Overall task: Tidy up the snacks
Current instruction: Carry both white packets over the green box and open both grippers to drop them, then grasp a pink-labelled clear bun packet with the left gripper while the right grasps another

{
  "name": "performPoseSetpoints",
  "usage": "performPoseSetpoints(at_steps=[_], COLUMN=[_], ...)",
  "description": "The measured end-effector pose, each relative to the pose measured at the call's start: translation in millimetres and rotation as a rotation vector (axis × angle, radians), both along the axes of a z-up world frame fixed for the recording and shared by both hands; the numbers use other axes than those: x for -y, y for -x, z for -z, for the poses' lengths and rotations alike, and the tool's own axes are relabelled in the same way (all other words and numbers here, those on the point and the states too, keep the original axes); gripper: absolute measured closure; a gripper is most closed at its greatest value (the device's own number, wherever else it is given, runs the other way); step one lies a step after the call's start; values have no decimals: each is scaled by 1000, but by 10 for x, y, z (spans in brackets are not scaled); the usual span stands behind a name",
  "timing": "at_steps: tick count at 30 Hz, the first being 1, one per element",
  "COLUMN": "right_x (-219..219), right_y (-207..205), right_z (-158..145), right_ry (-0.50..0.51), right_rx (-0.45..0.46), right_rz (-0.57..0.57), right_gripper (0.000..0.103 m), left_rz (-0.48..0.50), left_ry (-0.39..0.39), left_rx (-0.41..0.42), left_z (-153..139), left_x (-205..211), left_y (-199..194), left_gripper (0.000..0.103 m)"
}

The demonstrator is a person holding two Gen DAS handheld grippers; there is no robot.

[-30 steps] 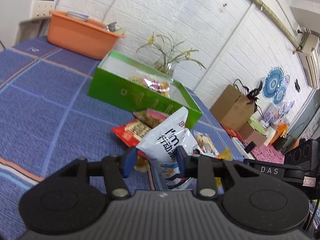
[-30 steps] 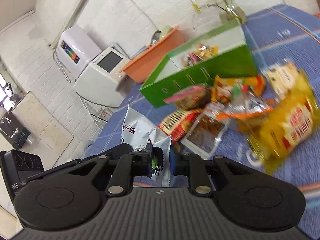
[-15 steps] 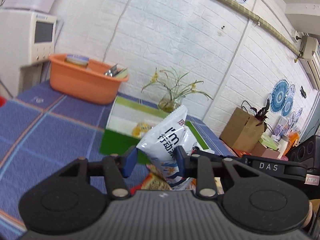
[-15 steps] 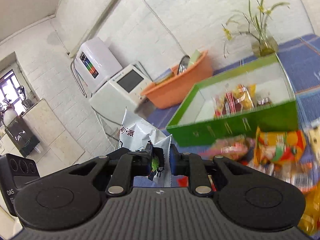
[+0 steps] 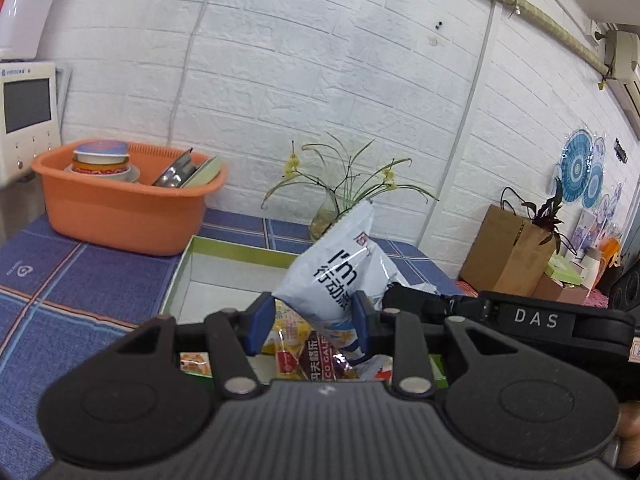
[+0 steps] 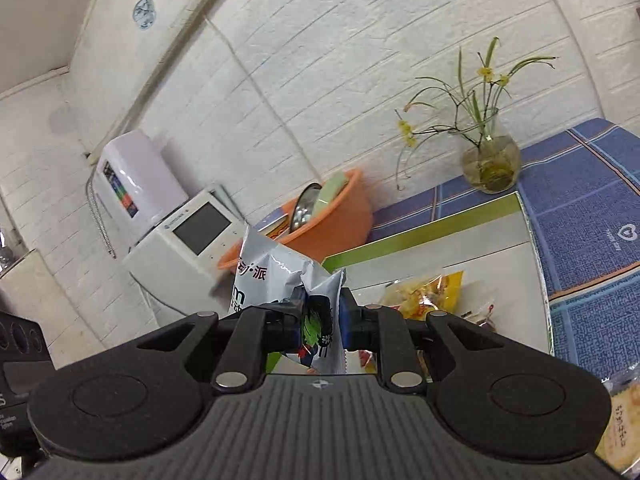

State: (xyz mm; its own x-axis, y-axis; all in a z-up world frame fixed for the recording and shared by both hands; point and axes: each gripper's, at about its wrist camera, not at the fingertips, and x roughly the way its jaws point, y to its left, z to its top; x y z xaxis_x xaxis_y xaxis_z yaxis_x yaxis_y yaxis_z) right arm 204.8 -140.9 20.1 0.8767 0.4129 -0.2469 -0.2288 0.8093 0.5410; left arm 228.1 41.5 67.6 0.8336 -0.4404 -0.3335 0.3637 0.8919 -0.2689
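A white snack bag with black print [image 5: 340, 268] is held by both grippers above the green box [image 5: 180, 272]. My left gripper [image 5: 310, 322] is shut on the bag's lower part. My right gripper [image 6: 320, 324] is shut on the bag's crimped edge [image 6: 320, 304]. The box [image 6: 432, 228] has a white inside and holds several snack packets, yellow and red ones [image 5: 296, 352], also seen in the right wrist view [image 6: 428, 292].
An orange tub [image 5: 120, 200] with dishes stands behind the box on the blue tablecloth [image 5: 60, 280]. A glass vase with a plant [image 6: 490, 160] stands by the white brick wall. A yellow snack bag [image 6: 624, 420] lies at the right. A white appliance [image 6: 188, 248] is at the left.
Both grippers have carried the white bag up from the snack pile and forward over the green box. The loose snacks on the cloth have dropped out of view.
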Motion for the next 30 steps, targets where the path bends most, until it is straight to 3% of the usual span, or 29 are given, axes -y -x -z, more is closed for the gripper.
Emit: performPoseSetpoints(at_steps=[9, 12, 14, 16, 24, 28, 30], right_x=[-143, -120, -95, -74, -14, 41, 87], right_y=[-380, -408, -409, -372, -169, 0, 85], right_z=[325, 383, 398, 377, 95, -104, -149], right_ry=[17, -15, -41, -56, -8, 12, 18], right_rx=[-101, -140, -149, -134, -70, -18, -35], right_rz=[-29, -22, -43, -40, -86, -127, -148], right_gripper=[71, 55, 34, 28, 25, 24, 25], left_rz=[-80, -89, -102, -124, -183, -155, -111], left_ry=[-20, -19, -24, -31, -60, -108, -104], left_rx=[-100, -113, -118, -118, -80, -45, -44], left_z=[393, 456, 482, 501, 420, 344, 331], left_x=[-83, -100, -114, -147, -282, -238, -224], left_y=[-332, -382, -391, -393, -259, -34, 63], left_gripper=[73, 70, 67, 71, 54, 48, 44])
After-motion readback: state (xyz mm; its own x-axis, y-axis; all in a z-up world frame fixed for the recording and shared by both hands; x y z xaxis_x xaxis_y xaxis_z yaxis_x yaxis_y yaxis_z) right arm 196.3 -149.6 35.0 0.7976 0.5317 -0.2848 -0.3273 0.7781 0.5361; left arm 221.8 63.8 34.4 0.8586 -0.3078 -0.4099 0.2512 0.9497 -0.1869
